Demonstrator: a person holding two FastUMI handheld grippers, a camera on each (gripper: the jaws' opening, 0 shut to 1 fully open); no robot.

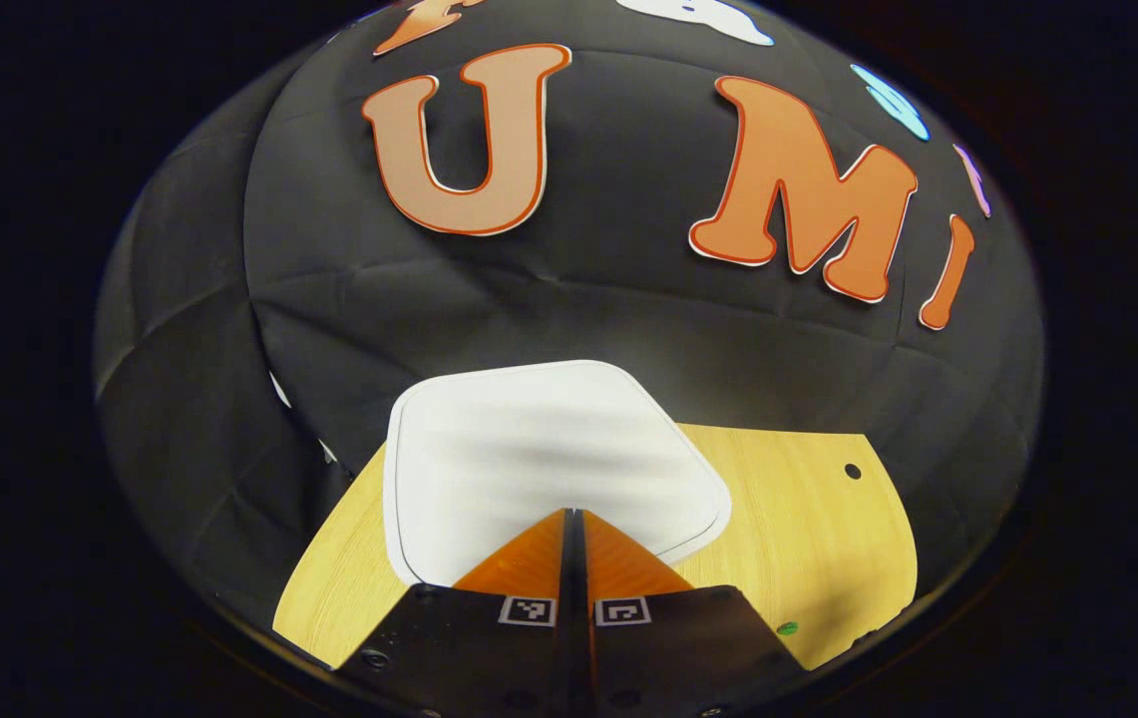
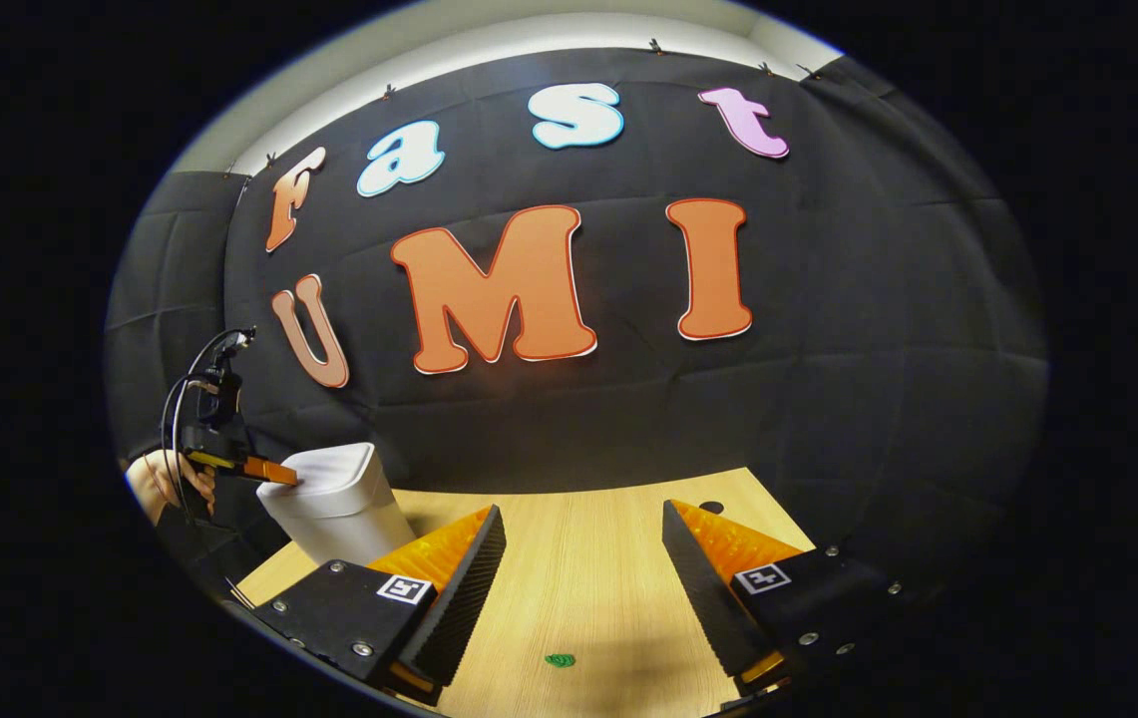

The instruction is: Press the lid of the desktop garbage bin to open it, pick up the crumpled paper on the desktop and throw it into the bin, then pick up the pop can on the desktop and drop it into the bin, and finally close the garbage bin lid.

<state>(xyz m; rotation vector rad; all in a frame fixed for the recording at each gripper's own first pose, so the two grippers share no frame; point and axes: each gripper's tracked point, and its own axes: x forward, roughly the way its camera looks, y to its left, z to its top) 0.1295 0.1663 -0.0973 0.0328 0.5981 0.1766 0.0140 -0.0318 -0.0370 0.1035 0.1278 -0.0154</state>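
Bin lid point(image 1: 549, 449) down, left claw point(image 1: 573, 516) pinched together on it, right claw point(image 2: 583, 538) wide.

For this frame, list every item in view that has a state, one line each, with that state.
garbage bin: upright on the table, lid down.
bin lid: closed, left gripper's tips at its near edge.
left gripper: shut, fingers together, nothing between them.
right gripper: open, empty, over the table.
table: bare wood between the right gripper's fingers, small green mark on it.
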